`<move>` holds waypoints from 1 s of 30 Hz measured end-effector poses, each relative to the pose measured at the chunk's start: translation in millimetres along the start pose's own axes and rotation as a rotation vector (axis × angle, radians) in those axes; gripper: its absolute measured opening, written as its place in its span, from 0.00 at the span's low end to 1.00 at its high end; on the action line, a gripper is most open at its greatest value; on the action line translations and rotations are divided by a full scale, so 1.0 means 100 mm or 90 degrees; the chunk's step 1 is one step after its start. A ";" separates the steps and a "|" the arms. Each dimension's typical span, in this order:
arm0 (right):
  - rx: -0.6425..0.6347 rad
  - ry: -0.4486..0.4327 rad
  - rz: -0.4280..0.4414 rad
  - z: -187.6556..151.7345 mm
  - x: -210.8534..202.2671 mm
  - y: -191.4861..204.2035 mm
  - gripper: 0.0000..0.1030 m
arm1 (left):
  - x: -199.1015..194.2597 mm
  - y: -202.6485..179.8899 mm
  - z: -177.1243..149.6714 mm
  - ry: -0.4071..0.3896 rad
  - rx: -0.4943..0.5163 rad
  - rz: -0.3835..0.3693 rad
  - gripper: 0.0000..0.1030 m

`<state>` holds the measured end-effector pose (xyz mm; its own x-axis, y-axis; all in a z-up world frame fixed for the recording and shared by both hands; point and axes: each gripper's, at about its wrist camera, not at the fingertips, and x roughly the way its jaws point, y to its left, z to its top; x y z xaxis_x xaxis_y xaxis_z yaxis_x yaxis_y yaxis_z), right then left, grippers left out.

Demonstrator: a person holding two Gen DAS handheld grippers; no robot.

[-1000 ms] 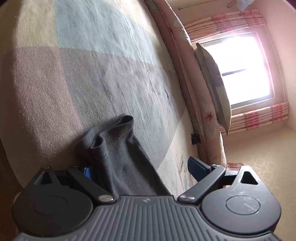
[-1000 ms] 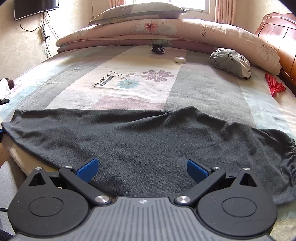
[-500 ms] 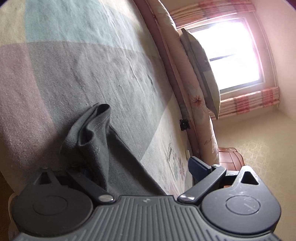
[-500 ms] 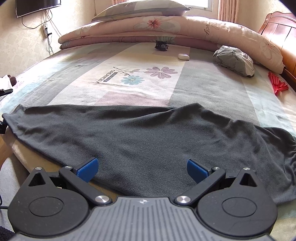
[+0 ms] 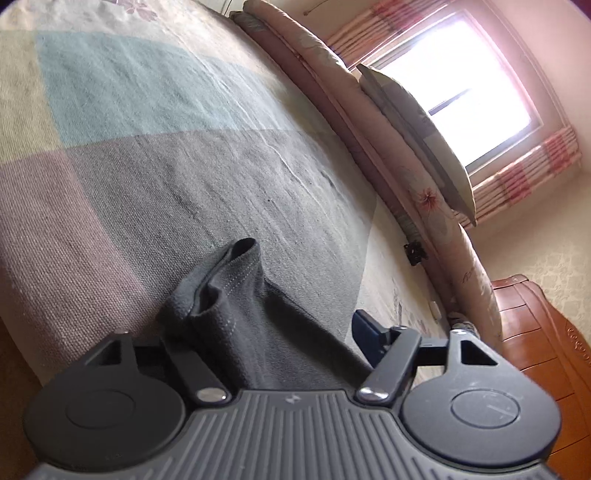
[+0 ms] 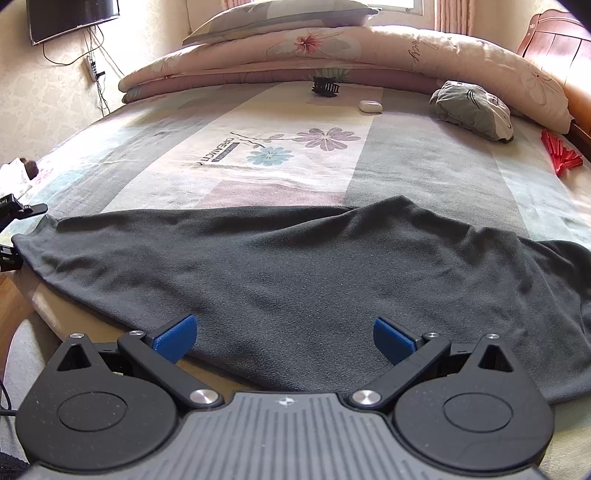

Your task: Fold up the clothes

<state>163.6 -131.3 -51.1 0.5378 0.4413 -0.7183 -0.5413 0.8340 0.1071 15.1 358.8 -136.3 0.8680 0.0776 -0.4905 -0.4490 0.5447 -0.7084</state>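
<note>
A dark grey garment point(image 6: 303, 273) lies spread along the near edge of a bed point(image 6: 258, 166), one end hanging over the right side. The right tool point(image 6: 284, 338) hovers just above the cloth at that edge, its blue fingers point(image 6: 176, 336) wide apart and gripping nothing. At the left end, the left tool point(image 5: 273, 332) has bunched cloth point(image 5: 229, 295) rising between its spread fingers; whether it grips the cloth cannot be told. A folded quilt point(image 6: 332, 48) and pillow point(image 6: 280, 11) sit at the far edge.
</note>
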 end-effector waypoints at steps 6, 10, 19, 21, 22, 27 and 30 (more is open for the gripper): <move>0.023 0.004 0.010 0.01 0.01 -0.03 1.00 | -0.06 -0.01 0.03 0.008 0.032 0.050 0.16; 0.070 0.010 0.074 0.06 0.01 -0.04 1.00 | -0.06 -0.08 0.08 0.022 0.065 0.071 0.08; 0.159 0.051 0.258 0.53 0.25 0.23 1.00 | -0.33 -0.55 0.09 -0.008 0.175 0.011 0.06; 0.177 0.069 0.310 0.65 0.37 0.37 1.00 | -0.38 -0.61 0.11 -0.010 0.186 -0.010 0.06; 0.182 0.079 0.330 0.70 0.44 0.46 1.00 | -0.40 -0.63 0.12 -0.012 0.191 -0.016 0.06; 0.216 0.150 0.427 0.91 0.87 0.94 1.00 | -0.44 -0.64 0.17 -0.011 0.204 -0.030 0.06; 0.246 0.198 0.450 0.97 1.14 1.21 1.00 | -0.43 -0.60 0.17 -0.006 0.200 -0.038 0.06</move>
<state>221.8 51.5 -53.5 -0.0737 0.8356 -0.5444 -0.3945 0.4769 0.7854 8.2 337.4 -64.0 0.8932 0.0445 -0.4474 -0.3114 0.7791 -0.5440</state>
